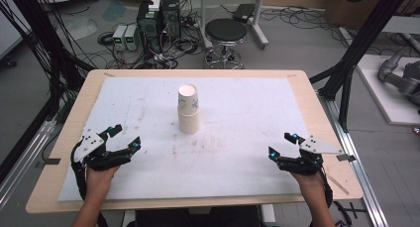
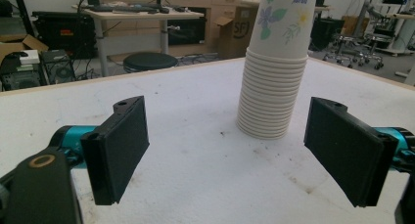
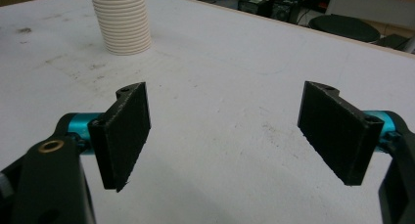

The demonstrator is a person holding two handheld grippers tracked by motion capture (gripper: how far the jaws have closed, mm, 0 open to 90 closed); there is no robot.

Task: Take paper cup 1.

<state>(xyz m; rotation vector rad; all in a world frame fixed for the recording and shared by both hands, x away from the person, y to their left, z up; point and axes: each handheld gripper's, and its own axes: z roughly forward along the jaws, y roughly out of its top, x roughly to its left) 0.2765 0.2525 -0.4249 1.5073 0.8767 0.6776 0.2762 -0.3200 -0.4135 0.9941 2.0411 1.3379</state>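
Observation:
A tall stack of nested white paper cups [image 1: 188, 109] stands upright in the middle of the white mat; the top cup carries a flower print. In the left gripper view the paper cup stack [image 2: 274, 67] rises ahead, slightly right of centre. In the right gripper view the ribbed foot of the paper cup stack [image 3: 123, 21] sits at the far upper left. My left gripper [image 1: 124, 138] rests near the mat's front left, open, nothing between its jaws. My right gripper [image 1: 282, 143] rests near the front right, also open and empty. Both are well apart from the stack.
The white mat [image 1: 237, 152] covers most of a wooden table [image 1: 317, 113]. Beyond the far edge stand a black stool [image 1: 226, 32], computer towers [image 1: 158, 19] and tangled cables. Black frame posts [image 1: 361, 43] flank the table.

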